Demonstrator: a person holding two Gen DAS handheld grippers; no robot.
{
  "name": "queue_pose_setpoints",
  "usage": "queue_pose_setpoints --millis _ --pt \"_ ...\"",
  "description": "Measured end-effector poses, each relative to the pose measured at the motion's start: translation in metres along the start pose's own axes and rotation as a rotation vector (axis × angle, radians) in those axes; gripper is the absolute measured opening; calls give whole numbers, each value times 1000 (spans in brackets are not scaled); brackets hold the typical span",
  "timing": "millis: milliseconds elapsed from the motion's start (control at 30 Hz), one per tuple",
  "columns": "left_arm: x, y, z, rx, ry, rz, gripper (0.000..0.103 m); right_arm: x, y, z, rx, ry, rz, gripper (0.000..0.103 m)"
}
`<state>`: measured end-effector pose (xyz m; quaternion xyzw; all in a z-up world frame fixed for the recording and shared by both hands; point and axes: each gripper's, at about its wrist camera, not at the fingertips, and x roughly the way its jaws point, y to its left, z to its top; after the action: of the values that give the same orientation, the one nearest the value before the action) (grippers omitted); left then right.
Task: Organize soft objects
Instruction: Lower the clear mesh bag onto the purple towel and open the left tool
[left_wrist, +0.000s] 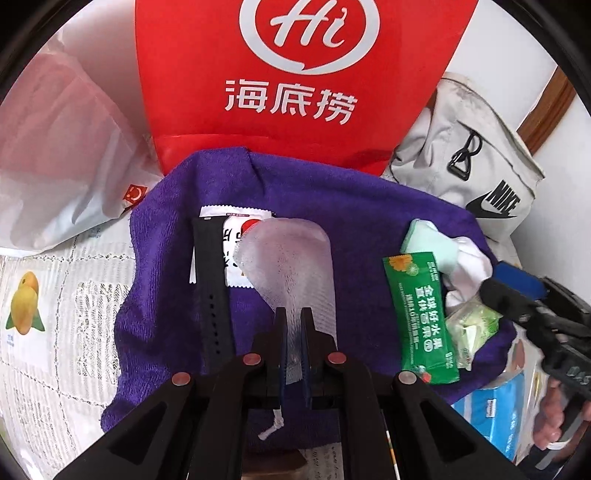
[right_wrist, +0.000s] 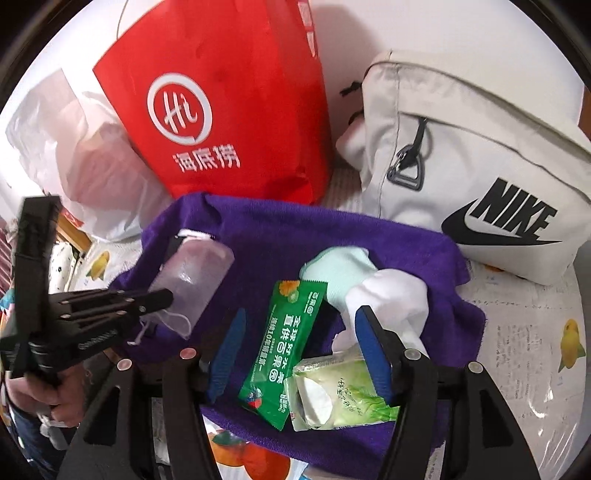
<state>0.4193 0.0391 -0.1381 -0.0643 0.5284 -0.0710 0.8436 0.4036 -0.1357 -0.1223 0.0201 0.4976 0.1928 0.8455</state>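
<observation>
A purple towel lies spread on the table with small items on it. My left gripper is shut on a translucent mesh pouch, held over the towel beside a black strap and a white sachet. My right gripper stands open over a green sachet and a pale green packet; its pads touch neither. A mint and white sock lies just beyond.
A red paper bag stands behind the towel. A cream Nike bag is at the right and a white plastic bag at the left. A blue tissue pack lies near the right hand.
</observation>
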Motion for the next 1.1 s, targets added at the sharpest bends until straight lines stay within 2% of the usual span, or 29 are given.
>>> queue_pose_setpoints --millis 100,167,233,400,567,767,900,1000,1100 --pt "3 1 -1 -5 5 2 7 -7 1 1 -4 -15 5 61" --pt "3 1 0 -14 3 -4 11 -10 4 2 -10 -25 4 61" --pt "4 4 0 -37 15 -1 28 -14 4 2 -13 -30 5 61" --pt "1 11 1 -80 4 -8 43 -23 4 2 -18 -45 0 61" --pt "-19 10 0 -71 -29 8 43 -30 9 1 -32 -52 10 61" --pt "-42 -1 -2 -43 -56 38 43 -60 25 -7 -85 -90 5 61" --pt "-60 -16 -15 13 -51 44 43 -78 32 -21 -90 -96 10 63" --pt "-78 -22 -28 34 -81 46 43 -91 34 -38 -88 -93 20 63" --pt "-91 -28 -42 53 -92 67 47 -107 35 -60 -80 -95 23 63"
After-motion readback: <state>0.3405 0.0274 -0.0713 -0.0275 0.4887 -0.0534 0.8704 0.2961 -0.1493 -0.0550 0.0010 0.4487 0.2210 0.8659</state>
